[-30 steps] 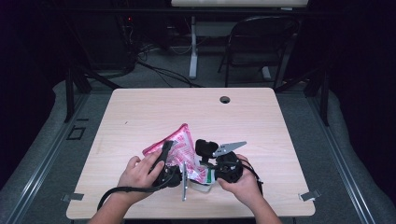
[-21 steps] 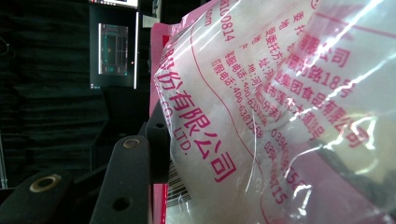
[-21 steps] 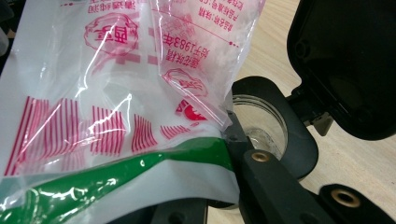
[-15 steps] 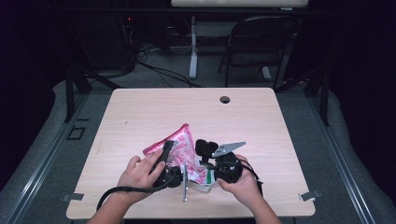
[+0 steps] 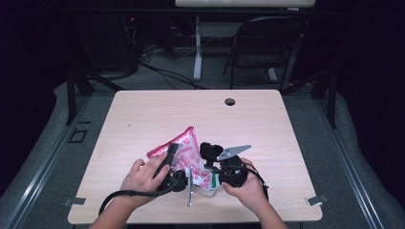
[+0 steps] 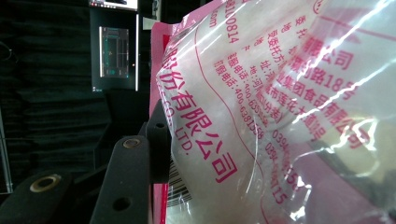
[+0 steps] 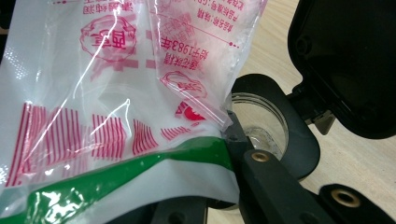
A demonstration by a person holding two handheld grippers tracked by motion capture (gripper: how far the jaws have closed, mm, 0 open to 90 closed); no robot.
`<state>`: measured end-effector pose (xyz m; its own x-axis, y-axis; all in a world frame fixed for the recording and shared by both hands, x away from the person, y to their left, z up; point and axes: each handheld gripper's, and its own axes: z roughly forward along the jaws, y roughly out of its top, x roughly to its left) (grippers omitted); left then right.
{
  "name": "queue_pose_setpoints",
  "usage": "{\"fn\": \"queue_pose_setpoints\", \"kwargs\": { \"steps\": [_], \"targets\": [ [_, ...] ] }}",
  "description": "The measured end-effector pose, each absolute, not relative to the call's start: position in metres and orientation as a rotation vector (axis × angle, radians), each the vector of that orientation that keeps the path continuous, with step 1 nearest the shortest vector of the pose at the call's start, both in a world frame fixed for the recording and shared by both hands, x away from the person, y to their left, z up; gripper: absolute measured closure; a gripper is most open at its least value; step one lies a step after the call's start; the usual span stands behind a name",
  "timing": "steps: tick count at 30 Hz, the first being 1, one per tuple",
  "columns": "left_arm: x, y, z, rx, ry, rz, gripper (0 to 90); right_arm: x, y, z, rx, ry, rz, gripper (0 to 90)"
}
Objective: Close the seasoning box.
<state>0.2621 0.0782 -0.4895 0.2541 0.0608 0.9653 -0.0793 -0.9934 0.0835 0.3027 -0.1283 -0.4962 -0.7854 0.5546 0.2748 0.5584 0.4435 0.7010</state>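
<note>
Looking down from the high view, we see a pink bag (image 5: 184, 151) lying near the front edge of the table (image 5: 143, 114), between the person's two hands. The left gripper (image 5: 171, 160) sits at the bag's left side, the left hand (image 5: 143, 175) wrapped round its body. The right gripper (image 5: 210, 164) sits at the bag's right, held by the right hand (image 5: 246, 188), its grey plate (image 5: 233, 151) pointing away to the right. A thin metal strip (image 5: 190, 186) lies on the table just in front of the bag, between the hands.

In the left gripper view we note the bag (image 6: 261, 116) close up: clear film with pink print, white grains inside. One black jaw presses flat against the bag's left edge; the other is hidden behind the film, so we read the left gripper as clamped on the bag at a middling width.

In the right gripper view we find the bag (image 7: 121, 93) draped over the jaws, with a second wrapper edged in green (image 7: 140, 170) beneath it. One black jaw rises at the lower right, its tip touching the film. We read the right gripper as closed; whether film is pinched between the jaws we cannot tell. Behind it stands a small clear jar (image 7: 259, 119) with a black flip lid (image 7: 345, 60) swung open, on the table.
</note>
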Motion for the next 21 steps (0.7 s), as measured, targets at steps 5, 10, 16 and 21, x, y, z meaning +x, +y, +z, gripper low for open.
{"fn": "queue_pose_setpoints", "kwargs": {
  "steps": [5,10,16,21],
  "targets": [
    [0.2623,0.0774,-0.4896,2.390,-0.019,1.851,57.9,0.3030,-0.1285,-0.4965,-1.026,-2.668,-1.293,90.0],
    [0.2621,0.0768,-0.4903,2.397,-0.013,1.845,58.0,0.3035,-0.1285,-0.4969,-1.024,-2.677,-1.282,90.0],
    [0.2622,0.0761,-0.4903,2.397,-0.023,1.851,58.1,0.3035,-0.1278,-0.4982,-1.032,-2.673,-1.285,90.0],
    [0.2619,0.0758,-0.4908,2.396,-0.018,1.849,58.1,0.3037,-0.1278,-0.4984,-1.031,-2.675,-1.281,90.0]
  ]
}}
